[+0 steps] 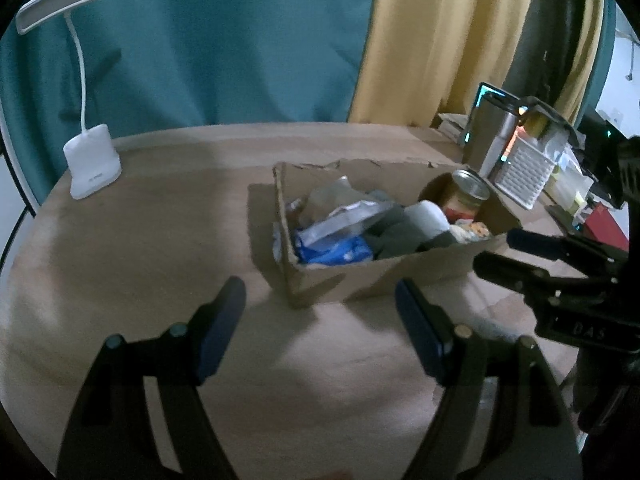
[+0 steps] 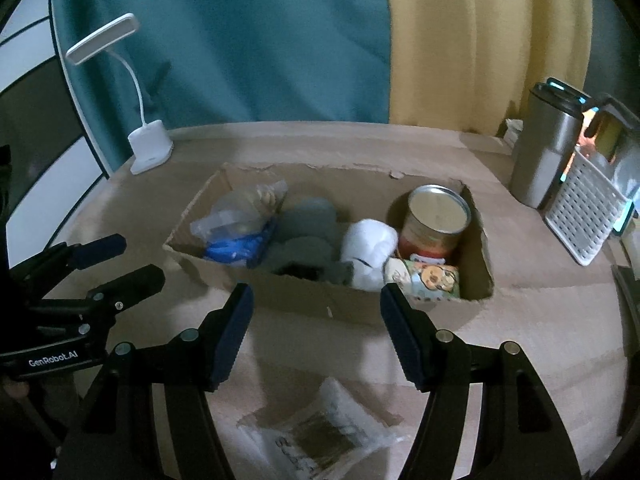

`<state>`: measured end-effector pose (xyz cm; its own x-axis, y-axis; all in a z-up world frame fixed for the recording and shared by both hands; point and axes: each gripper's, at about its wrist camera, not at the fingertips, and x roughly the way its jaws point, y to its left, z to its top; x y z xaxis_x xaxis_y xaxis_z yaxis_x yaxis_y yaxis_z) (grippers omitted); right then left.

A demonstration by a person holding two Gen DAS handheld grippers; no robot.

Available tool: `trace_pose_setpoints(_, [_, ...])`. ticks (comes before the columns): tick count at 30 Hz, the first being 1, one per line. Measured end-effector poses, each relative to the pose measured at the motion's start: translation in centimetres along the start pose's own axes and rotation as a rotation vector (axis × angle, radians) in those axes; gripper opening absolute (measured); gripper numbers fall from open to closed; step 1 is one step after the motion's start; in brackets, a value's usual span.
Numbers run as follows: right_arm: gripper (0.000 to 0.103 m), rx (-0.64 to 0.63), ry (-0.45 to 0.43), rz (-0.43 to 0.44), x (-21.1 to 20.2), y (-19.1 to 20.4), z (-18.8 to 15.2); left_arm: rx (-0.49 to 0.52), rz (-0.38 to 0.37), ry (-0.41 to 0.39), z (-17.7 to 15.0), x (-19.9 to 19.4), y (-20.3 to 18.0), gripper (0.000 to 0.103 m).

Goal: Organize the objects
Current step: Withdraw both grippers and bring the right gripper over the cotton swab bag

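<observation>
A shallow cardboard box (image 1: 340, 280) (image 2: 304, 300) lies on the brown table. Inside it are a tin can (image 1: 466, 196) (image 2: 436, 220), a white roll (image 1: 426, 218) (image 2: 368, 248), grey cloth (image 2: 308, 228), a blue packet (image 1: 332, 250) (image 2: 236, 250), clear plastic bags (image 2: 240, 208) and a printed snack pack (image 2: 424, 278). My left gripper (image 1: 320, 328) (image 2: 120, 258) hovers open before the box's near left corner, nothing between its fingers. My right gripper (image 2: 316, 332) (image 1: 496, 248) is open too, in front of the box. A clear bag with dark contents (image 2: 324, 432) lies on the table below it.
A white desk lamp (image 1: 92, 160) (image 2: 150, 148) stands at the back left. At the right are a steel tumbler (image 2: 548, 148) (image 1: 488, 136) and a white perforated basket (image 2: 584, 212) (image 1: 524, 170) with clutter behind. Teal and yellow curtains hang behind the table.
</observation>
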<state>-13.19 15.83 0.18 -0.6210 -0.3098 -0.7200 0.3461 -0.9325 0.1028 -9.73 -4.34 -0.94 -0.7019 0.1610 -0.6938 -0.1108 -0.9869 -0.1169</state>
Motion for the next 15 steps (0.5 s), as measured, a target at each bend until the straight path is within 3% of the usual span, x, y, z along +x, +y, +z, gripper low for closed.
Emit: trace_pose_setpoints(15, [0.069,0.034,0.018,-0.016,-1.2,-1.3,-3.0,0.022,-0.015,0.009,-1.7,-0.7,-1.5,0.078])
